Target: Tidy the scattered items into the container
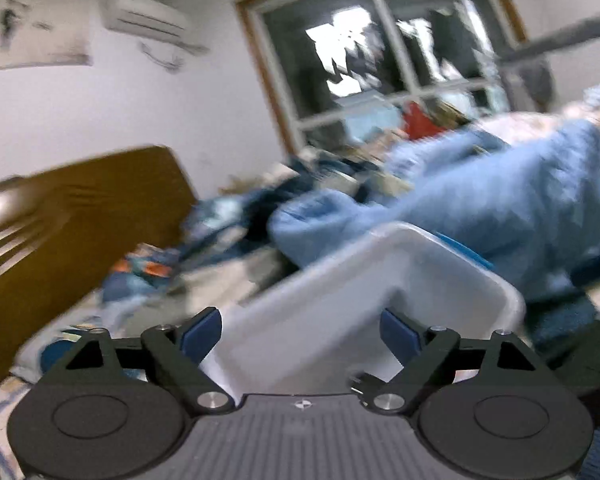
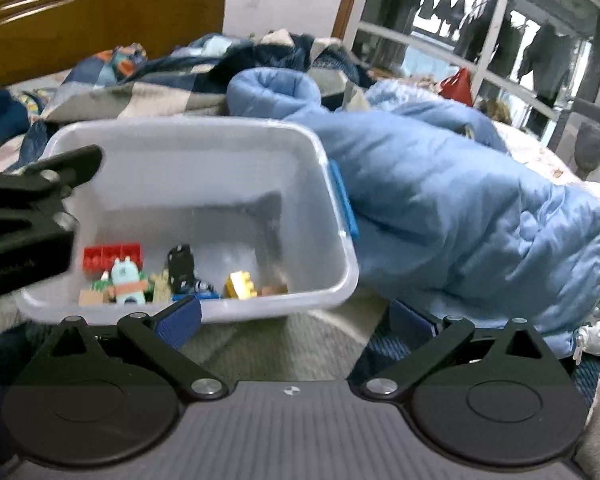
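White plastic forms the container point(image 2: 188, 168) we tidy into, sitting on the bed beside a blue quilt point(image 2: 460, 208). Inside it, along its near wall, lie the toys: a red block point(image 2: 112, 256), a pale blue figure point(image 2: 126, 282), a yellow block point(image 2: 240, 285). Our right claw point(image 2: 296, 324) is spread wide and empty just before the container; our left claw point(image 1: 300, 332) is spread and empty at its rim.
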Demonstrator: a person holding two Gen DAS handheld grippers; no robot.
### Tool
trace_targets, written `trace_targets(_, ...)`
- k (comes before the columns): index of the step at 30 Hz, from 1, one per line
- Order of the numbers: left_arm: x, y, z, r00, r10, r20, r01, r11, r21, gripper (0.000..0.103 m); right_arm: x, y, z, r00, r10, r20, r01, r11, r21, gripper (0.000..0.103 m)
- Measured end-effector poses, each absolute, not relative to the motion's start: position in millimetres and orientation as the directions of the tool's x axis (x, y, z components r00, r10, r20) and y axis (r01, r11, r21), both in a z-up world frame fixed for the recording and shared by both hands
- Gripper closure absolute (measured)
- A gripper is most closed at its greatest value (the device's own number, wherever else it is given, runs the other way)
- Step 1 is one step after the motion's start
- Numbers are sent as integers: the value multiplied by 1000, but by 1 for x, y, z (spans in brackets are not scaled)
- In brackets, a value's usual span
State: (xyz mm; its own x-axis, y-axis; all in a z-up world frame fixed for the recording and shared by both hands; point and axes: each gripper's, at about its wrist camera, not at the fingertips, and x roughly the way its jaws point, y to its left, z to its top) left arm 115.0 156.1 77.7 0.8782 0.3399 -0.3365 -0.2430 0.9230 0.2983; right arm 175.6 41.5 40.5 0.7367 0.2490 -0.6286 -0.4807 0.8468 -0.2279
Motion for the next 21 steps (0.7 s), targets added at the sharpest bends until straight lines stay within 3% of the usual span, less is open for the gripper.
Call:
trace_targets(8, 134, 167, 80, 843, 209, -496, -189, 978, 91, 15, 180, 41, 28, 671, 221, -708, -519, 822, -235, 0)
trace_targets(16, 140, 167, 70, 823, 132, -552, -183, 982, -39, 16, 183, 42, 19, 641, 220, -735, -523, 827, -208, 0)
trace_targets(21, 142, 166, 67, 816, 130, -563, -185, 982, -40, 16, 185, 44, 20, 643, 226, -732, -516, 834, -196, 0)
